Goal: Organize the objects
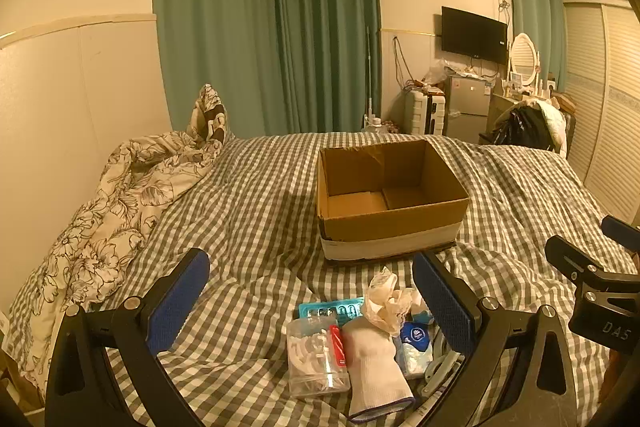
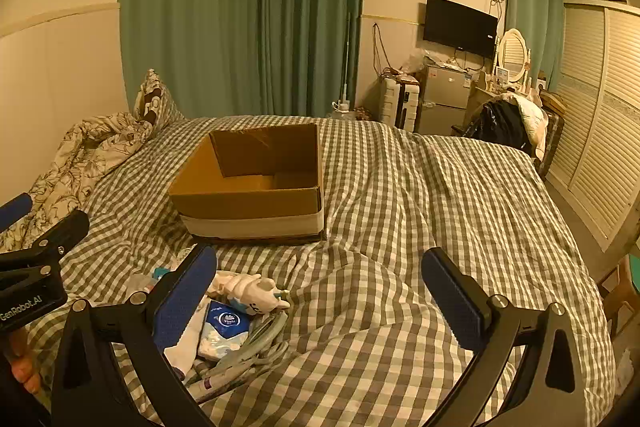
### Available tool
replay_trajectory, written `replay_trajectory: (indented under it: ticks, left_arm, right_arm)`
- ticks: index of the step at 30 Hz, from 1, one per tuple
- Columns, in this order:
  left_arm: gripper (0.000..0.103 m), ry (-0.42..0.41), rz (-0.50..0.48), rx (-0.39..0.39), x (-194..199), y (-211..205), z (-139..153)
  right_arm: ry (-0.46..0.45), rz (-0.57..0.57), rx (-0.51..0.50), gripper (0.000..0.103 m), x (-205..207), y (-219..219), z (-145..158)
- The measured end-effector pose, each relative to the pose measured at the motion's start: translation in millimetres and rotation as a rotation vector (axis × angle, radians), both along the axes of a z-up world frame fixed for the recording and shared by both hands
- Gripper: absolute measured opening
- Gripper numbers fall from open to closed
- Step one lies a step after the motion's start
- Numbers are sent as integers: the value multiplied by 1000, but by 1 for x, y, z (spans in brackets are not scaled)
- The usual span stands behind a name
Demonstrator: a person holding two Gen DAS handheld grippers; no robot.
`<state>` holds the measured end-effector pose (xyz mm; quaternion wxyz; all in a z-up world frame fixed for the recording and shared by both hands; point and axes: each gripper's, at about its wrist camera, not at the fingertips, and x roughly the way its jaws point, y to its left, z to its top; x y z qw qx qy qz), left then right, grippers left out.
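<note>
On the checked bedspread (image 1: 248,195) an open cardboard box (image 1: 390,199) sat empty, well beyond a small heap of clutter near the front edge. Heap: white sock (image 1: 374,363), clear plastic tub (image 1: 314,359), blue tissue packet (image 1: 416,345), crumpled wrapper (image 1: 386,301). Left gripper (image 1: 312,303) hovered over the heap, jaws spread wide, holding nothing; right gripper (image 2: 320,291) likewise wide and empty, beside the heap. Sorting apparently not begun. Next move likely needs one gripper lowered onto a single item.
</note>
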<state>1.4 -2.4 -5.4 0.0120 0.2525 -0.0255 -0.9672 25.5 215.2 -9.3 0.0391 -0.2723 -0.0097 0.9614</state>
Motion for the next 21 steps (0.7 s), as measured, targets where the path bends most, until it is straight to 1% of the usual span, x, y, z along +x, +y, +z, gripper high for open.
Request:
replay_trajectory:
  ticks: [21]
  left_arm:
    - [103, -8, 3, 8, 0, 1, -2]
  right_arm:
    - [4, 35, 24, 103, 2, -10, 3]
